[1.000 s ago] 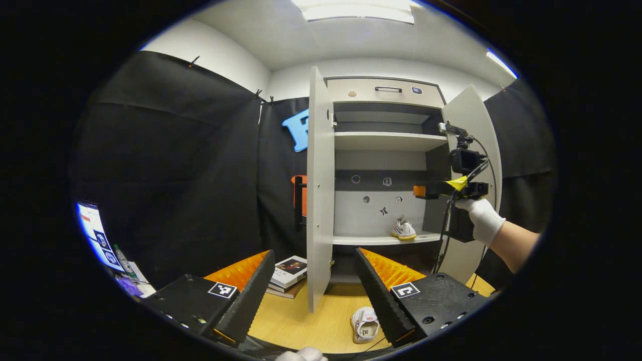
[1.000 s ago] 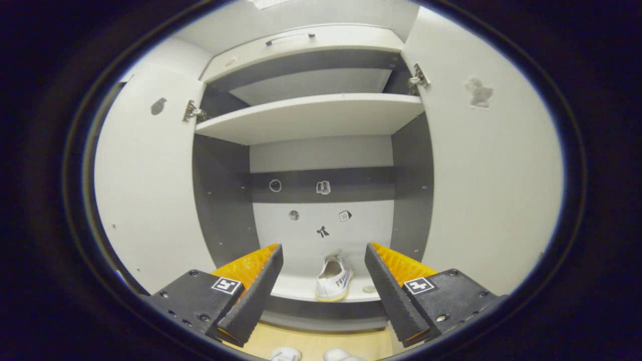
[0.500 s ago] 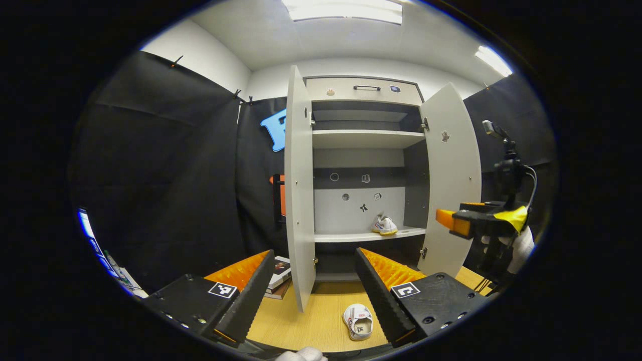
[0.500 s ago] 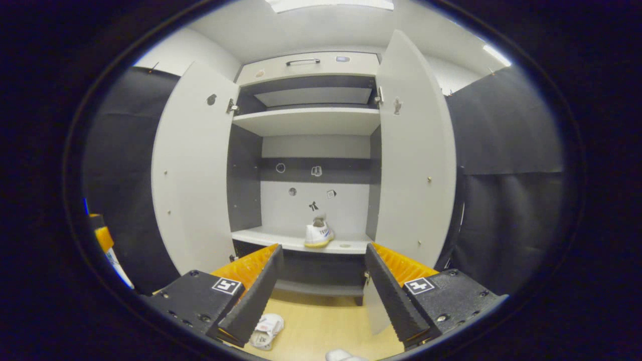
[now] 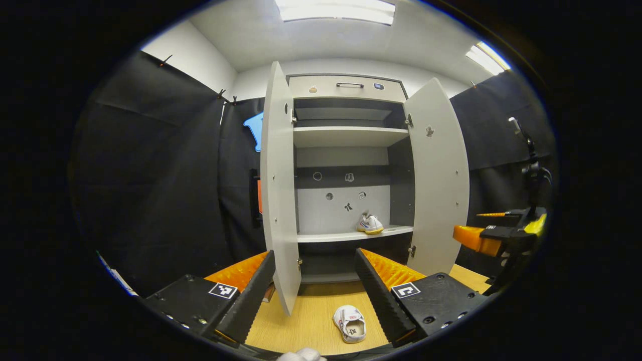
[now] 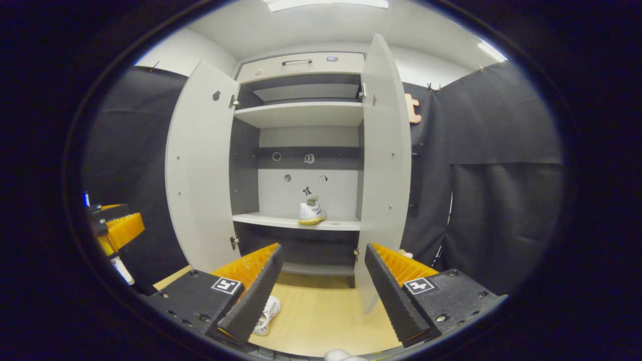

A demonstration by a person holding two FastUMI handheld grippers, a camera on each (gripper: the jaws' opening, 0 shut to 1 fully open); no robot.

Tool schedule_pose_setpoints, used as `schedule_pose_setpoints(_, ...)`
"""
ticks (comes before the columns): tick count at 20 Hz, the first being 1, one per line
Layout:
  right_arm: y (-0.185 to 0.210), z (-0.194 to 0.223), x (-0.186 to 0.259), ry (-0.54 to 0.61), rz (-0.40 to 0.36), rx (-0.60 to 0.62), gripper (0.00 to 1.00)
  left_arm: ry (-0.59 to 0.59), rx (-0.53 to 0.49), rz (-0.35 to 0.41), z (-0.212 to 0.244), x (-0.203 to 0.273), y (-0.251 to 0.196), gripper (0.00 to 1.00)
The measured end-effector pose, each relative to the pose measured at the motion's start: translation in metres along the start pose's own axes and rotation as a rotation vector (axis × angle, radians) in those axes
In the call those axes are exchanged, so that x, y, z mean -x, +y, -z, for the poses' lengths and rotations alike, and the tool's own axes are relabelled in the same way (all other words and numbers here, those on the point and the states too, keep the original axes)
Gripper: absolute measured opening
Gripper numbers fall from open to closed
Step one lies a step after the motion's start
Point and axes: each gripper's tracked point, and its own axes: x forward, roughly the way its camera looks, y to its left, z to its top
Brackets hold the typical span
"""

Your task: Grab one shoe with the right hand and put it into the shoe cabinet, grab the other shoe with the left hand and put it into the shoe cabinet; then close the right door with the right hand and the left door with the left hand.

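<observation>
Shoe (image 5: 370, 224) — one shelved inside shoe cabinet (image 5: 346, 135); second shoe (image 5: 350, 323) on floor before it, ungrabbed. Both doors ajar. Left gripper (image 5: 315, 288), right gripper (image 6: 323, 283) — jaws spread, empty.

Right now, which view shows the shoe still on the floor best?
The left gripper view: the shoe on the floor lies whole, opening up, between the left gripper fingers. In the right gripper view that shoe is half hidden behind a finger.
</observation>
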Motion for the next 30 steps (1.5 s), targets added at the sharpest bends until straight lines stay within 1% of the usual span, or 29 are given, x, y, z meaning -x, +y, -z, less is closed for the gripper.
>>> schedule_pose_setpoints(5, -0.015, 0.006, -0.002, 0.034, 0.006, 0.000, 1.00, 0.149, 0.008, 0.045, 0.094, -0.023, -0.025, 0.96)
schedule_pose_setpoints(6, -0.018, 0.008, -0.003, 0.045, 0.009, 0.004, 1.00, 0.198, 0.002, 0.041, 0.117, -0.024, -0.028, 0.96)
schedule_pose_setpoints(7, -0.019, 0.013, -0.003, 0.061, 0.009, 0.008, 1.00, 0.214, -0.015, 0.048, 0.139, -0.026, -0.032, 0.96)
schedule_pose_setpoints(9, -0.024, 0.022, -0.004, 0.096, 0.007, 0.027, 1.00, 0.300, -0.016, 0.078, 0.189, -0.028, -0.047, 0.96)
schedule_pose_setpoints(10, -0.026, 0.025, -0.004, 0.109, 0.008, 0.034, 1.00, 0.321, -0.023, 0.091, 0.208, -0.030, -0.053, 0.96)
schedule_pose_setpoints(12, -0.027, 0.030, -0.003, 0.132, 0.005, 0.046, 1.00, 0.394, -0.023, 0.099, 0.248, -0.037, -0.060, 0.96)
schedule_pose_setpoints(14, -0.026, 0.034, -0.005, 0.151, 0.001, 0.062, 1.00, 0.436, -0.034, 0.096, 0.283, -0.049, -0.064, 0.97)
schedule_pose_setpoints(16, -0.024, 0.041, -0.007, 0.175, -0.004, 0.075, 1.00, 0.486, -0.051, 0.111, 0.316, -0.062, -0.068, 0.97)
schedule_pose_setpoints(21, -0.019, 0.060, -0.019, 0.235, -0.021, 0.089, 1.00, 0.559, -0.060, 0.116, 0.365, -0.100, -0.061, 0.97)
schedule_pose_setpoints(24, -0.015, 0.070, -0.027, 0.266, -0.039, 0.095, 1.00, 0.568, -0.063, 0.119, 0.380, -0.134, -0.059, 0.97)
schedule_pose_setpoints(25, -0.014, 0.072, -0.031, 0.269, -0.043, 0.096, 1.00, 0.579, -0.067, 0.114, 0.386, -0.146, -0.059, 0.96)
schedule_pose_setpoints(27, -0.015, 0.077, -0.036, 0.281, -0.044, 0.097, 1.00, 0.593, -0.052, 0.105, 0.396, -0.165, -0.060, 0.88)
schedule_pose_setpoints(28, -0.015, 0.078, -0.039, 0.286, -0.044, 0.097, 1.00, 0.602, -0.039, 0.108, 0.398, -0.172, -0.063, 0.88)
schedule_pose_setpoints(30, -0.020, 0.079, -0.045, 0.291, -0.036, 0.096, 1.00, 0.607, -0.017, 0.145, 0.401, -0.182, -0.074, 0.83)
